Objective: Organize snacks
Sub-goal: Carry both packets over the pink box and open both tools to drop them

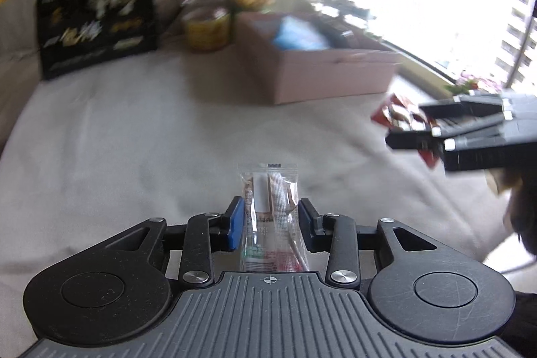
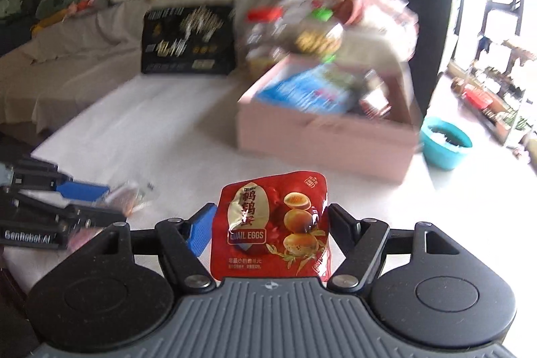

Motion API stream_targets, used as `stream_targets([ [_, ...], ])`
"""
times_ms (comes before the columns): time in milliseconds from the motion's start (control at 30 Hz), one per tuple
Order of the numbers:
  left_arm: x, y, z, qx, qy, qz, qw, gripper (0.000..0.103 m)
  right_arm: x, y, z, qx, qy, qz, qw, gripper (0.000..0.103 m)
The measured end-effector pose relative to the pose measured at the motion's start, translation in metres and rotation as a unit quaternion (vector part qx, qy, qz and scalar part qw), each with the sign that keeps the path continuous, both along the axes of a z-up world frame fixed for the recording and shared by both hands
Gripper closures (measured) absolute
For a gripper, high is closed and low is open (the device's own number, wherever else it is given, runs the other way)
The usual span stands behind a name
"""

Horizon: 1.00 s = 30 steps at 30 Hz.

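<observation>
Left claw (image 1: 270, 223) pinches clear snack sachet (image 1: 268, 210); right claw (image 2: 268, 230) pinches quail egg pouch (image 2: 272, 227). Both are held above the bed (image 2: 141, 123), likely bound for the pink box (image 2: 322, 136).

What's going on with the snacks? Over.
Left gripper shut on clear packet. Right gripper shut on quail eggs pouch. Pink box ahead, path clear.
</observation>
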State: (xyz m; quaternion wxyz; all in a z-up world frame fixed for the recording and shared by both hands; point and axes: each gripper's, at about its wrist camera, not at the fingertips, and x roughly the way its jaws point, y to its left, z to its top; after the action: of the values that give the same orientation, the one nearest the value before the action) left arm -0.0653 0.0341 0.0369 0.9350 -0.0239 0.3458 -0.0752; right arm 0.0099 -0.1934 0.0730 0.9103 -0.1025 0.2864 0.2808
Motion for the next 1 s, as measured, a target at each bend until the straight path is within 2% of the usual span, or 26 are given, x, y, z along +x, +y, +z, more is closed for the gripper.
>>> stream_targets([
  [100,0.007,-0.011,0.027,-0.013,-0.037,-0.024,0.999,0.063,0.003,-0.023,0.034,0.02,-0.041,-0.021,0.999,0.031],
  [200,0.033,-0.023,0.059,-0.001,-0.079,-0.047,0.9958,0.063,0.014,-0.039,0.07,0.041,-0.078,-0.041,0.995,0.031],
  [333,0.095,-0.04,0.095,-0.001,-0.121,-0.086,0.9889,0.063,0.04,-0.05,0.109,0.054,-0.117,-0.068,0.989,0.031],
  [433,0.155,-0.054,0.107,-0.001,-0.118,-0.11,0.987,0.063,0.062,-0.054,0.124,0.06,-0.131,-0.089,0.986,0.031],
  [533,0.208,-0.068,0.097,0.014,-0.077,-0.154,0.985,0.063,0.082,-0.059,0.127,0.071,-0.122,-0.103,0.985,0.031],
  [633,0.249,-0.071,0.068,0.012,-0.019,-0.197,0.9802,0.058,0.102,-0.057,0.119,0.069,-0.104,-0.112,0.986,0.031],
  [667,0.258,-0.071,0.057,0.019,-0.007,-0.195,0.9806,0.056,0.107,-0.056,0.117,0.067,-0.097,-0.117,0.986,0.031],
  [733,0.267,-0.068,0.04,0.055,-0.013,-0.168,0.9842,0.056,0.12,-0.051,0.11,0.067,-0.077,-0.121,0.987,0.031],
  [800,0.271,-0.061,0.035,0.066,-0.041,-0.149,0.9859,0.058,0.132,-0.044,0.103,0.07,-0.056,-0.119,0.989,0.031],
  [900,0.268,-0.044,0.04,0.011,-0.049,-0.148,0.9877,0.057,0.143,-0.031,0.094,0.067,-0.035,-0.113,0.991,0.031],
  [1000,0.255,-0.026,0.053,-0.039,-0.072,-0.124,0.9888,0.057,0.158,-0.011,0.086,0.069,-0.011,-0.098,0.993,0.031],
])
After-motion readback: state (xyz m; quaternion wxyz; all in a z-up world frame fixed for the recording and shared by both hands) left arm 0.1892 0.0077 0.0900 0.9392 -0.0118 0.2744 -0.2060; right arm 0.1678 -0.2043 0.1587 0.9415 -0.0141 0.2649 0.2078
